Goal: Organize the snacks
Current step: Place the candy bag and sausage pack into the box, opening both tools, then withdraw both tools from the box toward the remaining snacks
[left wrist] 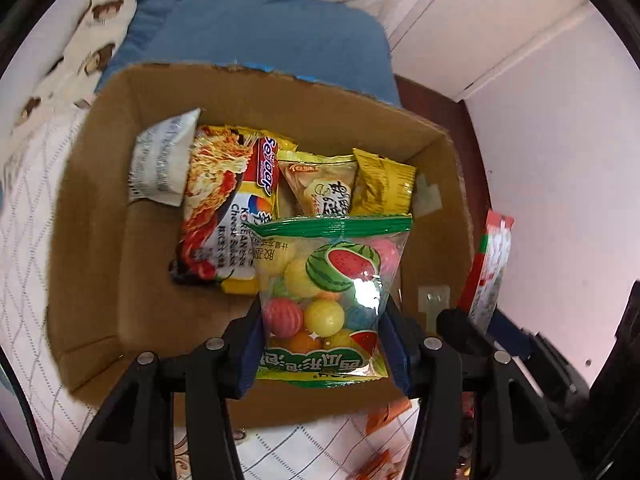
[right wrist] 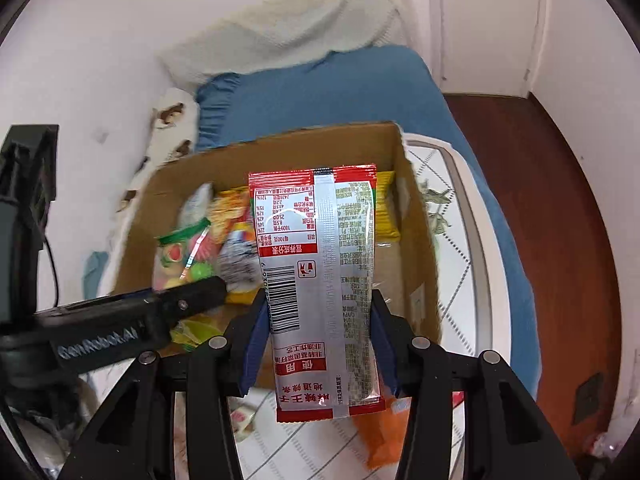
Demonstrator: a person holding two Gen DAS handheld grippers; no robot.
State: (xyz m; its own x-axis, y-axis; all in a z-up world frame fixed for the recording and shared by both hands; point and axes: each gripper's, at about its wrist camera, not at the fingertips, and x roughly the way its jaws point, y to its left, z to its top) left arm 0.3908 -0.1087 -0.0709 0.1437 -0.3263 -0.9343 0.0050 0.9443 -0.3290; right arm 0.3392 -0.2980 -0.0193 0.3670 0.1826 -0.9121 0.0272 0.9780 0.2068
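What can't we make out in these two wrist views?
- Left wrist: box floor under the candy bag held in the left tool; the bag covers it.
- Right wrist: front of the red packet held in the right tool; only its back faces the camera.
- Right wrist: snacks left of the packet are blurred.

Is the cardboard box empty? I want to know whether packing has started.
No, the cardboard box already holds several packets, among them a noodle packet and a yellow packet.

Watermelon gumball bag (left wrist: 328, 280) and red snack packet (right wrist: 320, 280) (both upright) above cardboard box (left wrist: 104, 208).
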